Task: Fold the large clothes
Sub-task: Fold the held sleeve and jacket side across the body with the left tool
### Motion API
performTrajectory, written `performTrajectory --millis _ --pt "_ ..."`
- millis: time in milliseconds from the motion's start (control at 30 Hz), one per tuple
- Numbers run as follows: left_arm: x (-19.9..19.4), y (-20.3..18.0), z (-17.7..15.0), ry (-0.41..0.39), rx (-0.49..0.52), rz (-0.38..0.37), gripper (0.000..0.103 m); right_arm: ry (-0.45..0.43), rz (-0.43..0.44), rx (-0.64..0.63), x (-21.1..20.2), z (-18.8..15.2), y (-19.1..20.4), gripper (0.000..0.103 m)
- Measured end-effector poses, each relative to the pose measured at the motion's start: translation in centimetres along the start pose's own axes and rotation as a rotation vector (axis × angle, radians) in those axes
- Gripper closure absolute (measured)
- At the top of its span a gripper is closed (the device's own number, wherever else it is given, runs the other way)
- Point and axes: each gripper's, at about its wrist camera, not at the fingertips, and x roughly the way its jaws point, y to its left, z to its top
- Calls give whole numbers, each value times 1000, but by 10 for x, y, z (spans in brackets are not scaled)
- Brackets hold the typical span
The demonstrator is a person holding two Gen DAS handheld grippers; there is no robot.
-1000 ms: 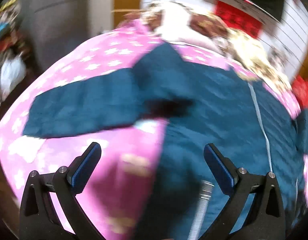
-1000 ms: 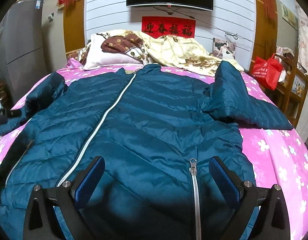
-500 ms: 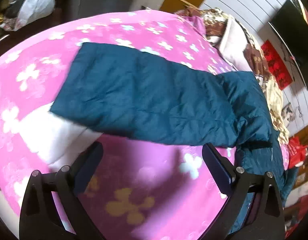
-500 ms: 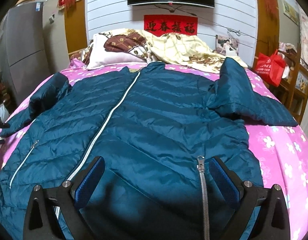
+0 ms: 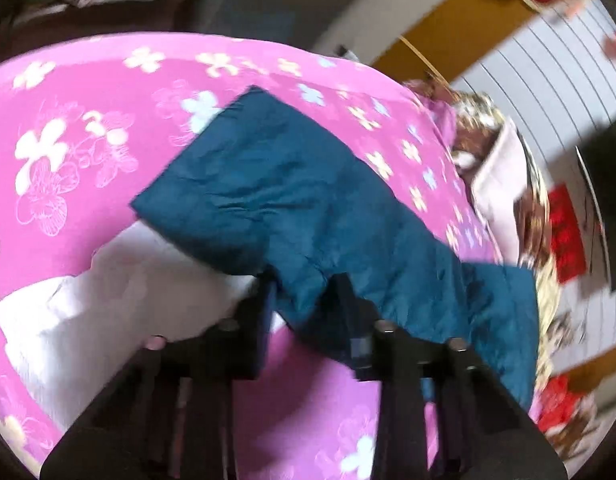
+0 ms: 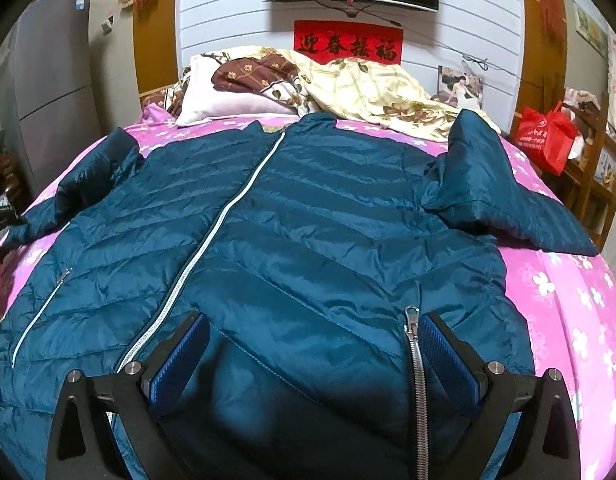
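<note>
Jaws of the left gripper (image 5: 302,292) are closing on the lower edge of the jacket's sleeve (image 5: 292,200); a ridge of the teal fabric stands between them, and the blurred left wrist view does not settle whether the pads press it yet. Jaws of the right gripper (image 6: 314,356) stand wide apart and hold nothing; they hang just above the jacket's hem, with the pocket zipper (image 6: 414,364) beside the right-hand pad.

The jacket (image 6: 308,216) lies front-up and spread flat across the pink flowered bed (image 6: 568,300), collar toward the pillow (image 6: 224,96) and the crumpled quilt (image 6: 368,88) at the head end. Its centre zipper (image 6: 212,236) is closed along its visible length. The sleeve that the left gripper has reached runs out sideways from the jacket's body, clear of the torso, flat on the bedspread. The opposite sleeve (image 6: 500,188) is bent at the shoulder, partly raised, and trails away from the body toward the bed's edge.

Assessment: the garment is laid out and smoothed, but no fold shows. The work appears to be at its first step, the taking of one sleeve. Outstanding: both sleeves brought in over the jacket's body, then the body folded.
</note>
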Motion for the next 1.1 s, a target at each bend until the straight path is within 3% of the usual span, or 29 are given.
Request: performTrajectory --millis 33,133,367,633,800,900,967,1100 --pt "2 0 2 15 -12 -8 89 2 -1 -4 1 0 1 0" --pt "-4 -8 3 -4 30 -22 95 6 -4 -19 3 0 4 0" --pt "-56 -31 1 -145 217 -150 97 0 7 5 1 1 1 0" --pt "-95 -7 -5 -159 237 -128 97 -18 25 27 -5 2 -3 0" --pt "-79 13 -17 -102 229 -87 96 -18 32 31 -5 3 -3 0" --pt "-64 27 -10 -52 142 -100 84 -16 31 22 -5 2 -2 0" --pt "-58 36 -4 -44 78 -101 63 -17 33 22 -5 1 -2 0" --pt "-57 48 8 -55 -18 -154 48 -11 29 21 -4 1 -2 0"
